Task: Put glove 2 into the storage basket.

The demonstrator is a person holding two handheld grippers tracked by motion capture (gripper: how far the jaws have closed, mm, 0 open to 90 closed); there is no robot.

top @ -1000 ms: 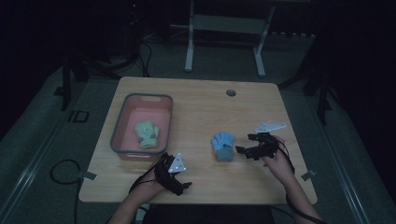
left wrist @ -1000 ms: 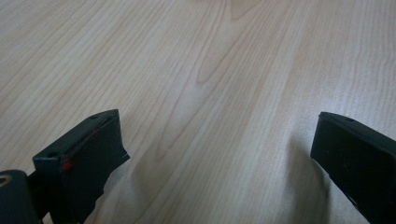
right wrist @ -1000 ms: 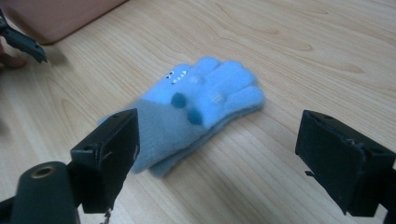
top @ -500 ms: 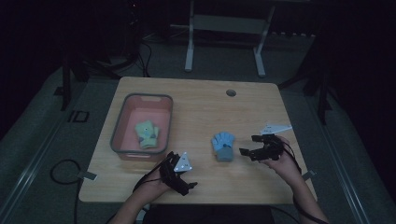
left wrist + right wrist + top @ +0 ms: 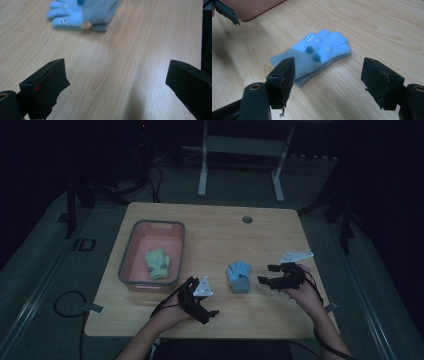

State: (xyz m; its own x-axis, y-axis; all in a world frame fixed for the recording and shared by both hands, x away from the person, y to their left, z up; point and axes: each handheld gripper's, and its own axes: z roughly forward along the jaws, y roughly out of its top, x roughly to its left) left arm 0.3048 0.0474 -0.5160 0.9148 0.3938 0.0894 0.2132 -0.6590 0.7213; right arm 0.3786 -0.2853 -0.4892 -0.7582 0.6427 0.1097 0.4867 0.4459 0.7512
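Note:
A light blue knitted glove point(image 5: 239, 276) lies flat on the wooden table point(image 5: 215, 235), near its front middle. In the right gripper view the blue glove point(image 5: 317, 56) lies just ahead of my right gripper point(image 5: 328, 77), which is open and empty. In the high view the right gripper point(image 5: 265, 274) is just right of the glove, apart from it. My left gripper point(image 5: 204, 300) is open to the glove's lower left. In the left gripper view, the left gripper point(image 5: 116, 82) has bare wood between its jaws and the blue glove point(image 5: 85, 12) lies farther ahead.
A pink bin point(image 5: 131, 251) with a grey rim stands on the table's left side, with a green glove point(image 5: 157, 265) inside. A corner of the pink bin point(image 5: 254, 7) is seen beyond the blue glove. A dark round hole point(image 5: 247, 219) sits near the far edge.
My left gripper has edged a little to the right, toward the blue glove. The right gripper has barely shifted. The glove has not moved.

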